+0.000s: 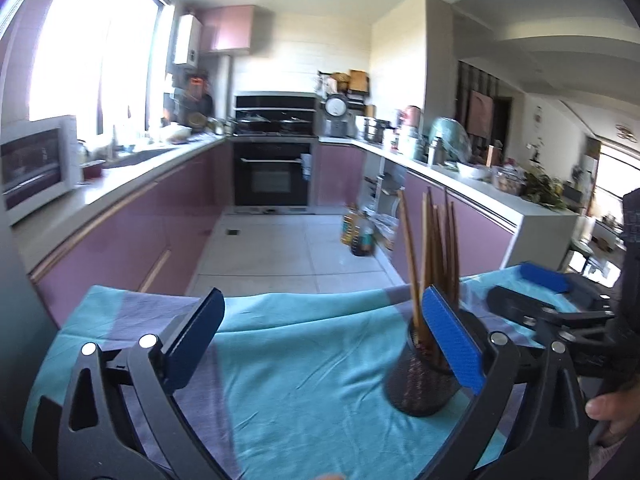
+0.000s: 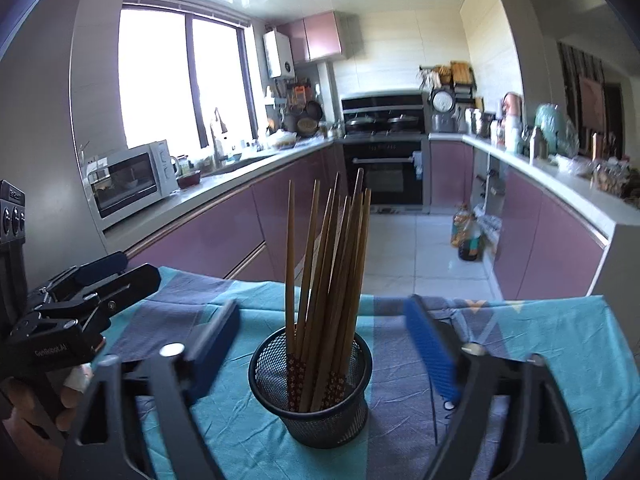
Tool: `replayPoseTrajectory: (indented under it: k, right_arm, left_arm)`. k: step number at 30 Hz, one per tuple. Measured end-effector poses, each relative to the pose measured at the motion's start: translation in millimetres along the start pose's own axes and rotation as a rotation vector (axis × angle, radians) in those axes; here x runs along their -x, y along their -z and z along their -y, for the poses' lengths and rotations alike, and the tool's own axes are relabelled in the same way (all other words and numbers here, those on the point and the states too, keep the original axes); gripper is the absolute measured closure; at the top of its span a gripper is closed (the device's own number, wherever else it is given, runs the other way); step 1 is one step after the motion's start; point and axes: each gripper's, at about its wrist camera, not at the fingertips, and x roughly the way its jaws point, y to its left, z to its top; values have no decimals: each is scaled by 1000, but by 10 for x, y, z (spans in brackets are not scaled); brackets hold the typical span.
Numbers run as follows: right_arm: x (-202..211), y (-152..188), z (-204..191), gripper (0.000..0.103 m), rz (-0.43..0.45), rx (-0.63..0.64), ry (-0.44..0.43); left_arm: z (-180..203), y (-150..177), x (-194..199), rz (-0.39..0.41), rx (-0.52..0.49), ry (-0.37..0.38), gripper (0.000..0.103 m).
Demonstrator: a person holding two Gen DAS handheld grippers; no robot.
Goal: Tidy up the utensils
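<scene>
Setting: a kitchen with purple cabinets; a table under a teal and purple cloth fills the foreground.
Landmark: a black mesh cup stands upright on the cloth.
Chopsticks: a bundle of wooden chopsticks stands in the cup, leaning and fanned out above its rim.
Right claw: open wide, one finger on each side of the cup, neither touching it.
Left claw: open wide and empty, to the left of the cup; its blue right finger sits just in front of the cup's rim.
Hands: a hand grips each tool's handle.
Loose sticks: none visible on the cloth around the cup.
Risk, tipping: the cup looks light and top-heavy; a finger brushing the tall sticks could likely topple it.
Risk, cloth: the wrinkled cloth may slide and drag the cup along.
</scene>
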Motion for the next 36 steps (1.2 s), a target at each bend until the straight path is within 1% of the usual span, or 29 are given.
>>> replayPoseTrajectory:
  k: [3, 5, 10, 15, 17, 21, 25, 36]
  right_arm:
    - [160, 49, -80, 6, 54, 31, 33]
    - [239, 81, -115, 6, 77, 36, 37]
    - [357, 125, -210, 6, 108, 70, 66]
    - [465, 181, -308, 6, 146, 82, 67]
    - [479, 182, -335, 6, 148, 87, 69]
    - [527, 208, -368, 6, 154, 86, 73]
    - [574, 208, -396, 6, 169, 90, 77]
    - [633, 236, -482, 6, 193, 103, 90]
  left_arm:
    - [-66, 69, 160, 25, 5, -48, 6]
    - [-92, 115, 287, 44, 8, -64, 6]
    - [-161, 188, 611, 95, 10, -102, 6]
    - [-170, 263, 893, 145, 9, -124, 6]
    - [-152, 289, 993, 160, 0, -133, 6]
    - [-118, 275, 1104, 179, -13, -146, 6]
    - [-137, 295, 1222, 198, -3, -150, 6]
    - [-102, 304, 1288, 211, -18, -157, 6]
